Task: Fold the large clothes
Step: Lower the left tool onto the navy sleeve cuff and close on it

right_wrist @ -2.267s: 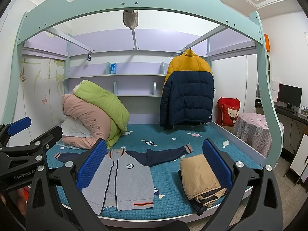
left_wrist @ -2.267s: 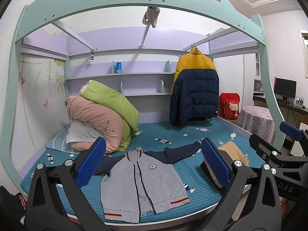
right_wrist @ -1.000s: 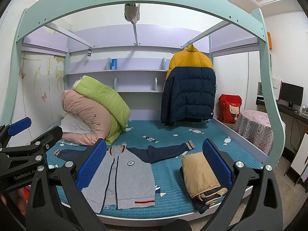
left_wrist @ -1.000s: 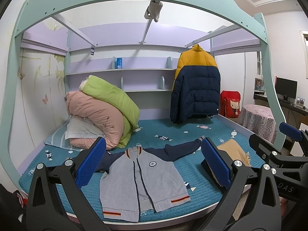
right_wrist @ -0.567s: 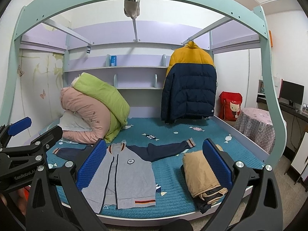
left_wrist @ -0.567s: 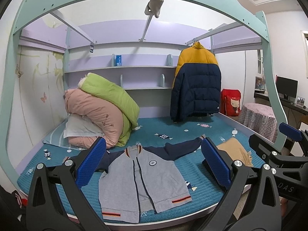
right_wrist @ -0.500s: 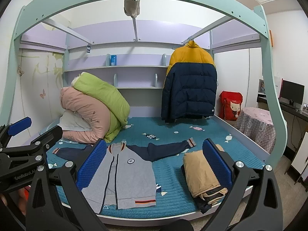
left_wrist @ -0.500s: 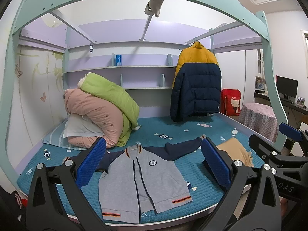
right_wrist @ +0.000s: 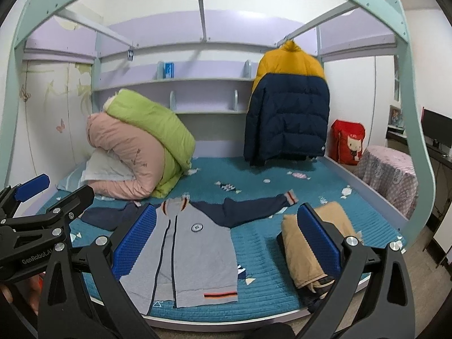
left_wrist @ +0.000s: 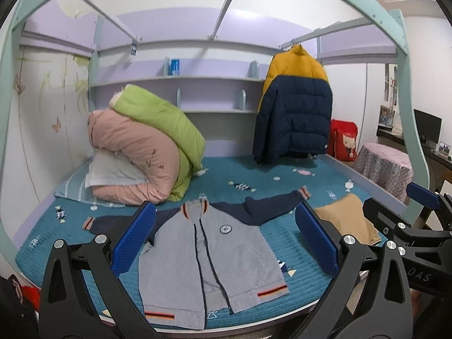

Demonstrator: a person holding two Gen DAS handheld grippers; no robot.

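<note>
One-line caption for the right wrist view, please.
Open right gripper faces a grey jacket spread flat on the bed, beside folded tan clothes.

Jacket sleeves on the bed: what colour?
Navy sleeves with striped cuffs, on a grey jacket; clearest in the right wrist view.

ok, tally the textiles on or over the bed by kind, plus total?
Jackets laid flat: 1, grey jacket
Jackets hanging: 1, puffer jacket
Folded garments: 1, tan folded garment, with something dark under it
Rolled quilts: 2, pink quilt, green quilt
Pillows: 1, white pillow
Total: 6

Both grippers are open and hold nothing.
</note>
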